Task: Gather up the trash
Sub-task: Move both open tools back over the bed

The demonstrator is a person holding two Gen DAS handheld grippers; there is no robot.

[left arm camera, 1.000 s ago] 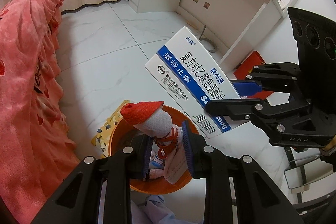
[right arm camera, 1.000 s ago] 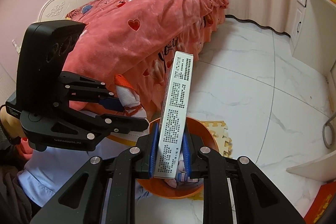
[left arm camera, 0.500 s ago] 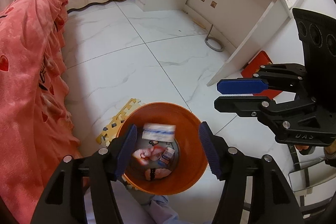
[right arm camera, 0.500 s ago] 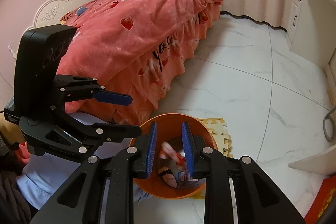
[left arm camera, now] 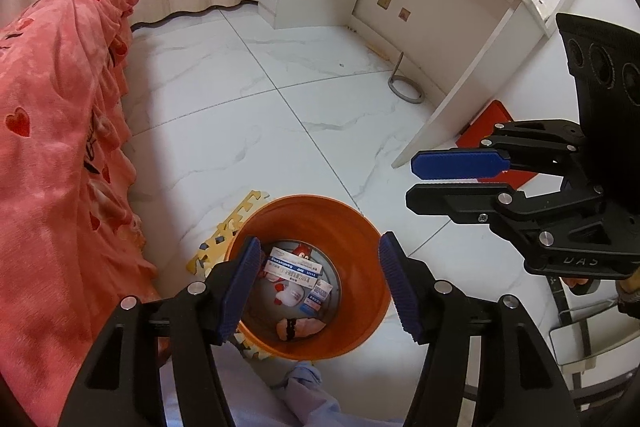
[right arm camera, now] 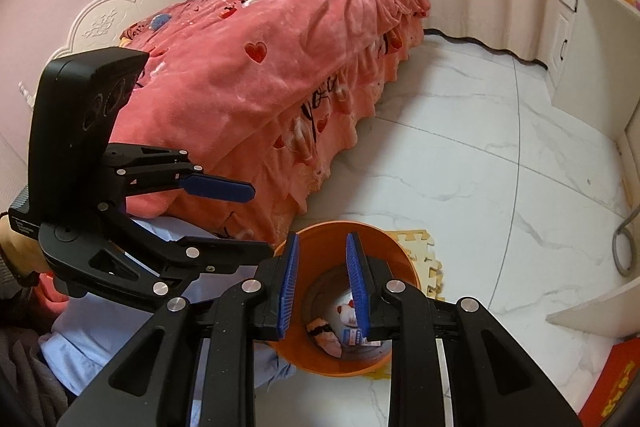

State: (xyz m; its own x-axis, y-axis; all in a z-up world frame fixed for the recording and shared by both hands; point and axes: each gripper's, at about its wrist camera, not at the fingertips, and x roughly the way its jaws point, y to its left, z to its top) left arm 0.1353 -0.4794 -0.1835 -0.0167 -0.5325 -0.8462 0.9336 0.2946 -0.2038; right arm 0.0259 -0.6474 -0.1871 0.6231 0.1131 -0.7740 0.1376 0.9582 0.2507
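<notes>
I am hovering both released, empty tongs, left and right, over the orange bin, where the medicine box is lying inside.

Soft even daylight, sharp focus, fisheye-warped edges.

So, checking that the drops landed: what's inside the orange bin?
Inside the orange bin: a long medicine box, a red-and-white soft toy, a smaller box and a pinkish item. Anything beneath them is hidden.
</notes>
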